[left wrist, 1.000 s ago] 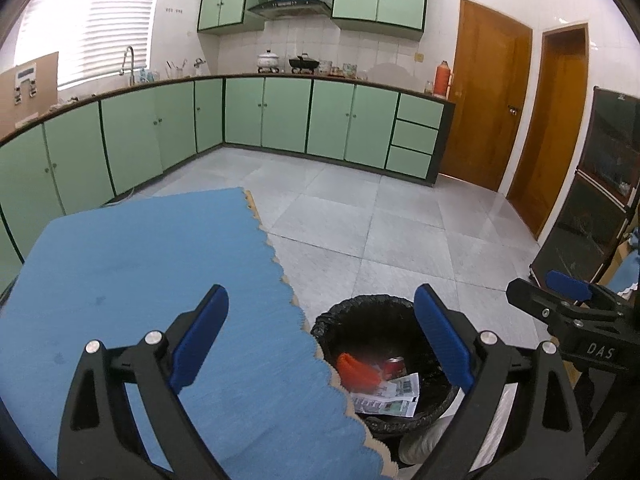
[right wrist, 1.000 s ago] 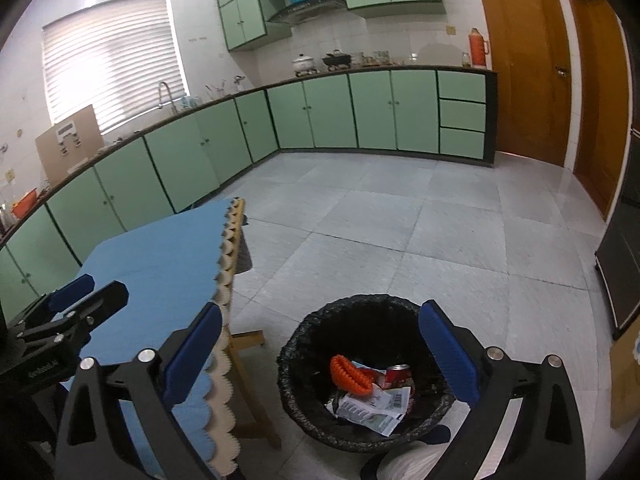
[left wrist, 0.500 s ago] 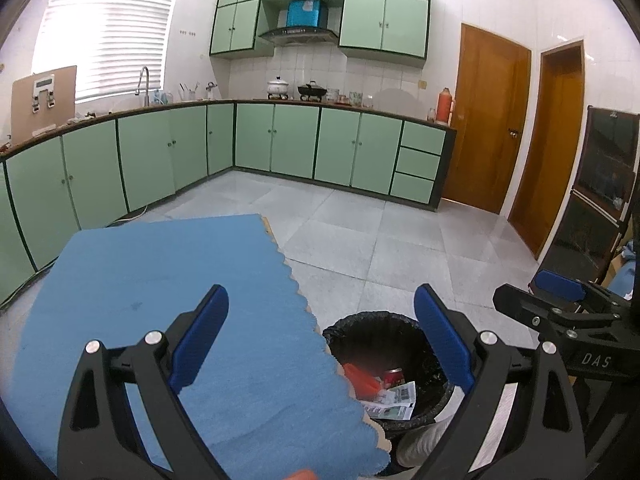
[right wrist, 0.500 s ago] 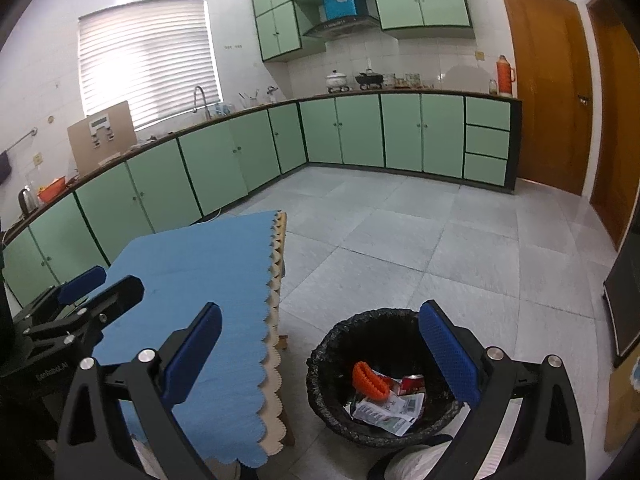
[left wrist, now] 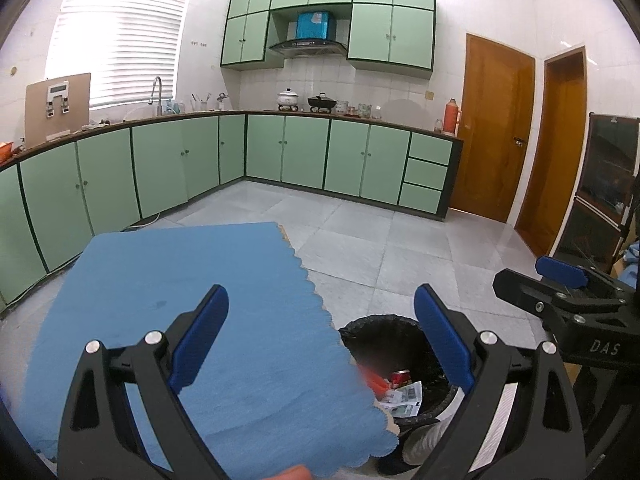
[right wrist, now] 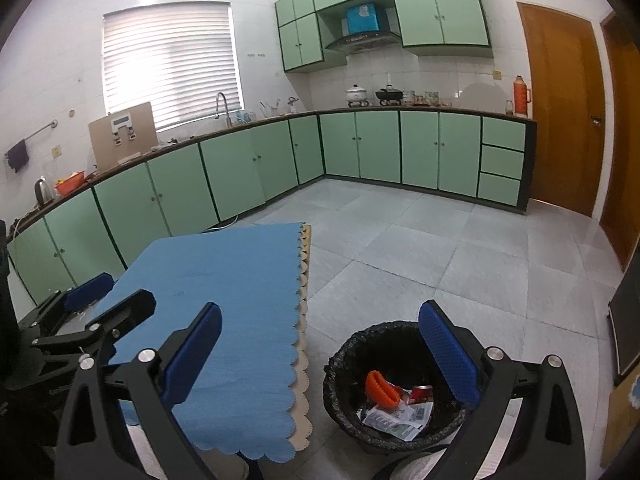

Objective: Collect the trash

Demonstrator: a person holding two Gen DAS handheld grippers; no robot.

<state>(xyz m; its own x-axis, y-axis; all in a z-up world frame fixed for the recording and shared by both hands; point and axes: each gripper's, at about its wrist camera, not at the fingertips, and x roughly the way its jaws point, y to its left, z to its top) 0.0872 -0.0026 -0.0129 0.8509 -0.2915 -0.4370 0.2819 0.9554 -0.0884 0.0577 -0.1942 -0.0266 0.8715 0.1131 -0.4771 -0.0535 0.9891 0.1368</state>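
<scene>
Bin [right wrist: 348,364]: round, black-lined, on the floor just beside the table's scalloped edge; at 5 o'clock in the right wrist view, partly hidden behind the cloth in the left.
Contents: orange ribbed piece [right wrist: 380,390], long axis running 11 to 5 o'clock; red can [right wrist: 422,393] beside it, top end up; printed wrapper [right wrist: 398,418] lying flat at the near side.
Right gripper [right wrist: 320,354]: held above the gap between table and bin, tilted down; blue-padded fingers [right wrist: 448,354] spread wide, nothing between them.
Left gripper [left wrist: 320,338]: held over the table's near right corner, aimed toward the bin; fingers [left wrist: 200,336] spread wide, empty. A blurred orange shape [left wrist: 292,472] sits at 6 o'clock of this view; cannot tell what it is.
Table [right wrist: 224,280]: blue cloth with scalloped hem, bare top.
Room: grey tiled floor [right wrist: 460,248]; green cabinets [right wrist: 380,148] along 9 to 1 o'clock; window with blinds [right wrist: 168,60] at 10; wooden doors [right wrist: 560,112] at 2.
</scene>
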